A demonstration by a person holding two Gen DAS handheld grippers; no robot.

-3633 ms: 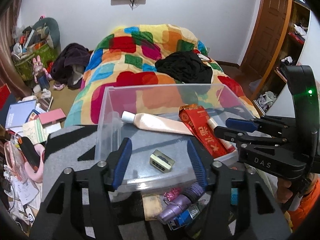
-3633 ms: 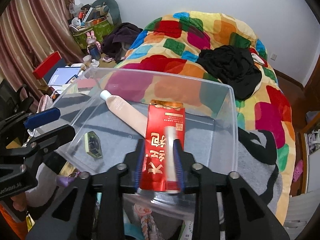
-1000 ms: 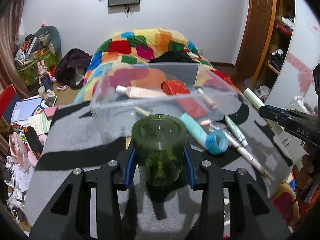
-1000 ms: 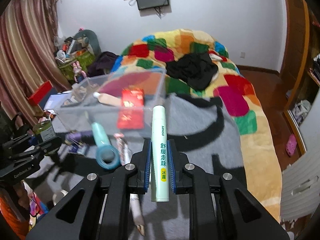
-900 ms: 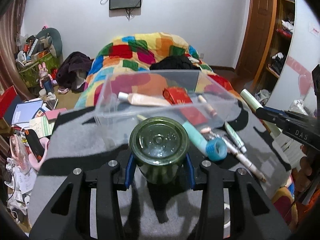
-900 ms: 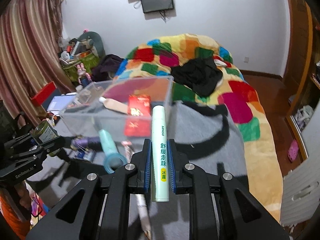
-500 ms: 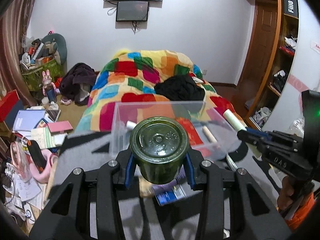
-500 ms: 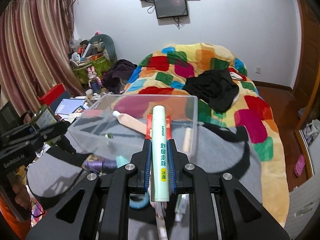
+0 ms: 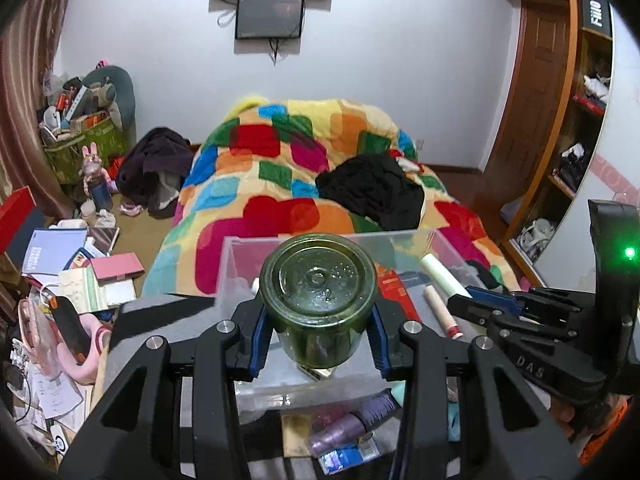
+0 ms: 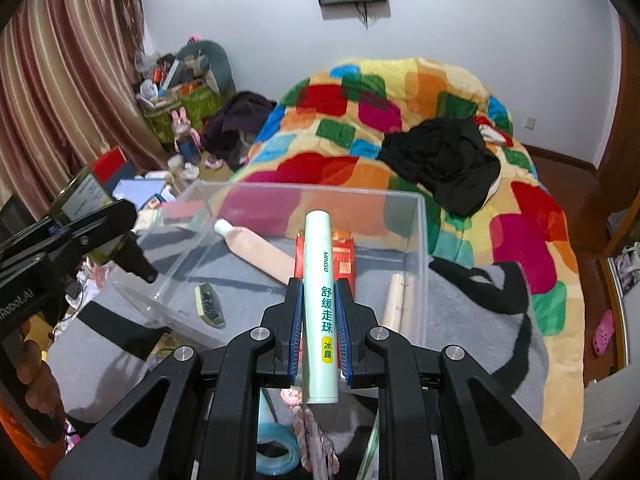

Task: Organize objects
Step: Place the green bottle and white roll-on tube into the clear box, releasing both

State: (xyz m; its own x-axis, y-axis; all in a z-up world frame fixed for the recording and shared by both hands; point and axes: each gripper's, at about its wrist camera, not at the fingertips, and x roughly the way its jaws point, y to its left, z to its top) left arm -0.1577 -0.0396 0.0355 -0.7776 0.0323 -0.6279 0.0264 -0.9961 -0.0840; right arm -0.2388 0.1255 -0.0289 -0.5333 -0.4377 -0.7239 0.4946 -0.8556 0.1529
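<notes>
We judge the sorting as partway done. The clear bin [image 10: 420, 240], at the centre of the right wrist view, already holds a peach tube [image 10: 256, 250], a red packet [image 10: 344, 258], a slim pink stick [image 10: 394, 300] and a small square item [image 10: 208, 306]. Our left gripper [image 9: 318, 334] clamps a green glass jar [image 9: 318, 300] at the middle of its frame, over the bin's near edge. Our right gripper [image 10: 318, 334] pinches a pale green roll-on tube [image 10: 318, 304], pointing into the bin. Both await release, and a purple item [image 9: 352, 426] with other bits lies outside, at lower centre.
</notes>
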